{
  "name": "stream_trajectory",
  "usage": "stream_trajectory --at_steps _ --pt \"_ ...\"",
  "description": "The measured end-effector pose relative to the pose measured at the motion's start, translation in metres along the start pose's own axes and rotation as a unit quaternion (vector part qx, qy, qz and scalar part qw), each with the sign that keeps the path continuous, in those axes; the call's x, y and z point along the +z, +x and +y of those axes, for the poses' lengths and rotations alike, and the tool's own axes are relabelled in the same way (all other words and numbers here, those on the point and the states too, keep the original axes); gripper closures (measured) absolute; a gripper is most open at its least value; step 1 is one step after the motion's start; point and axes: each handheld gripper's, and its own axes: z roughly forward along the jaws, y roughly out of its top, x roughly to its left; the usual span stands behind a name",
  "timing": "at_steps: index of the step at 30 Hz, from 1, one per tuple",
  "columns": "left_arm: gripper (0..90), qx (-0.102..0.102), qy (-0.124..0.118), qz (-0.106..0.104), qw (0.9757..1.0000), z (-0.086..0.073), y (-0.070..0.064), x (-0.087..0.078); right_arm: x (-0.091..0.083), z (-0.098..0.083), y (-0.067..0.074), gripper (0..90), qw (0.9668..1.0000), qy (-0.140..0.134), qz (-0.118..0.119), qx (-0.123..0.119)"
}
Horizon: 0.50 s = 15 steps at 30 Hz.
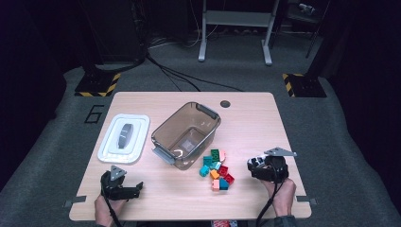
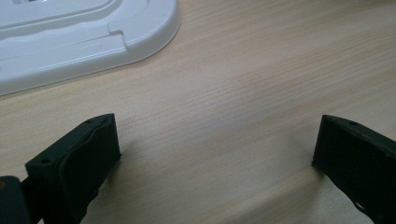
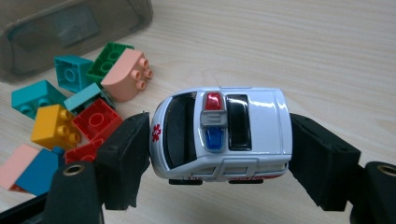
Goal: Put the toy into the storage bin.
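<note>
Fingers (image 3: pixel 123 158) of right gripper (image 3: pixel 219 154) — clamped on white toy ambulance (image 3: pixel 224 133), frame centre; left gripper (image 2: pixel 215 154) — jaws wide, over bare table (image 2: pixel 243 79).

Desk (image 1: pixel 265 118): pale wood grain, smooth, low sheen. Toy ambulance (image 3: pixel 224 133): glossy white body, probably painted metal or hard plastic; shiny red and blue light bar. Fingers (image 3: pixel 123 161): matt black, foam-like pads. Building bricks (image 3: pixel 95 119): smooth coloured plastic. Bin (image 1: pixel 187 135): clear smoky plastic. Lid (image 2: pixel 88 32): white plastic, satin.

Both grippers are black with blocky padded jaws, grey three-cornered top plates, screw holes and trailing black cables.
</note>
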Motion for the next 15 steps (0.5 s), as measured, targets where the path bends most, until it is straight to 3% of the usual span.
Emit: stream_trajectory --at_steps 15 --pt "0.3 -0.001 -0.004 0.0 1.0 0.0 0.0 0.001 0.011 0.04 -0.002 25.4 0.9986 -0.019 0.048 -0.01"
